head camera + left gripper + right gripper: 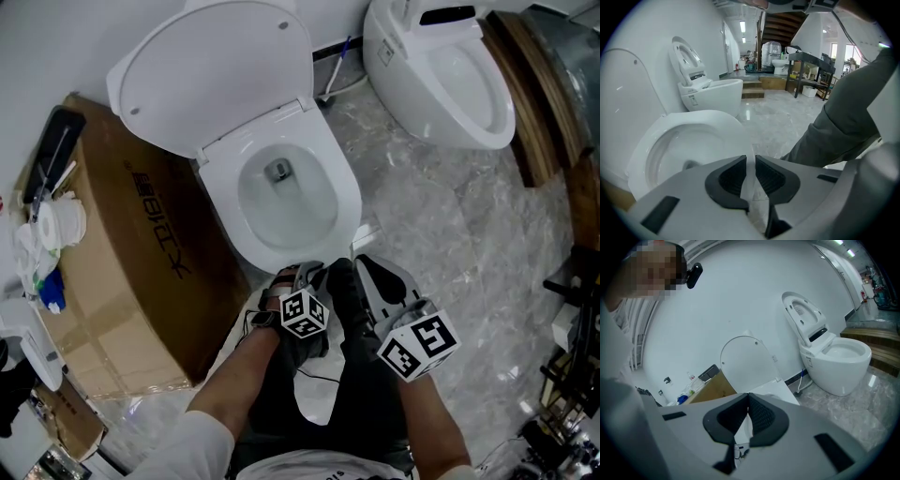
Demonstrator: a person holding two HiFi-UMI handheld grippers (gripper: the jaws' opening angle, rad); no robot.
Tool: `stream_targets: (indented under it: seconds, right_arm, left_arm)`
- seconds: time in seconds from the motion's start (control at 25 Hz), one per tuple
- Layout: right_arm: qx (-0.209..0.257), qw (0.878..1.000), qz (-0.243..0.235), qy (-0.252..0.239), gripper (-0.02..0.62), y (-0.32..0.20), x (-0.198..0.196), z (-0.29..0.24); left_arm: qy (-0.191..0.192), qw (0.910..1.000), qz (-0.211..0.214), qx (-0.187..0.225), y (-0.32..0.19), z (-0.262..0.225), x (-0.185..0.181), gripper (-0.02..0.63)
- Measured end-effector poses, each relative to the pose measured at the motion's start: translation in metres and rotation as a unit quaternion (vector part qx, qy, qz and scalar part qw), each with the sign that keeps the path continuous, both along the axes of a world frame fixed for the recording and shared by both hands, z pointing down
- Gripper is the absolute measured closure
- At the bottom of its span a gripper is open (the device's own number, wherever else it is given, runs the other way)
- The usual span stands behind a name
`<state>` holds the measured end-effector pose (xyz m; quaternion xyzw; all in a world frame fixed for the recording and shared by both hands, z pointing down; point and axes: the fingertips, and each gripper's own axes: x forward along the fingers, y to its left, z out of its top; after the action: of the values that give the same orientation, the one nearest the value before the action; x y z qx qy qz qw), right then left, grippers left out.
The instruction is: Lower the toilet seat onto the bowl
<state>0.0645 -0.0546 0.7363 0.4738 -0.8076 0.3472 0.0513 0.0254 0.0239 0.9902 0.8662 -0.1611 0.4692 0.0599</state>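
A white toilet bowl (349, 187) stands in the middle of the head view, with its white lid and seat (211, 70) raised against the wall behind it. From here I cannot tell the seat from the lid. Both grippers hover low over the person's lap, just short of the bowl's front edge. My left gripper (298, 276) points at the bowl (693, 136); its pads are nearly together and hold nothing. My right gripper (371, 268) faces the raised lid (745, 364); its pads meet at the tips, empty.
A large cardboard box (122, 244) stands tight against the bowl's left side, with a paper roll (61, 220) and small items on top. A second white toilet (441, 75) sits at the back right beside a wooden step (525, 94). The floor is grey marble.
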Motion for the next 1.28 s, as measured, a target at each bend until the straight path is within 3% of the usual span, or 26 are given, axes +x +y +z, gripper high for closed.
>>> stream_targets:
  seconds: [0.36, 0.56, 0.92, 1.28]
  right_arm:
    - [-0.01, 1.0, -0.002, 0.001, 0.581, 0.006, 0.003, 0.009]
    - [-0.01, 1.0, -0.005, 0.004, 0.581, 0.008, 0.002, -0.004]
    - [0.003, 1.0, -0.007, 0.009, 0.581, 0.011, -0.001, -0.075]
    - [0.035, 0.999, -0.021, 0.027, 0.581, 0.003, -0.006, -0.162]
  left_arm:
    - [0.018, 0.9994, -0.028, -0.006, -0.004, 0.001, -0.003, 0.546]
    - [0.038, 0.9974, -0.062, 0.001, -0.016, -0.033, -0.005, 0.578]
    - [0.111, 0.9865, -0.118, 0.024, -0.038, -0.174, -0.007, 0.595]
    - [0.178, 0.9698, -0.161, 0.042, -0.052, -0.331, -0.014, 0.595]
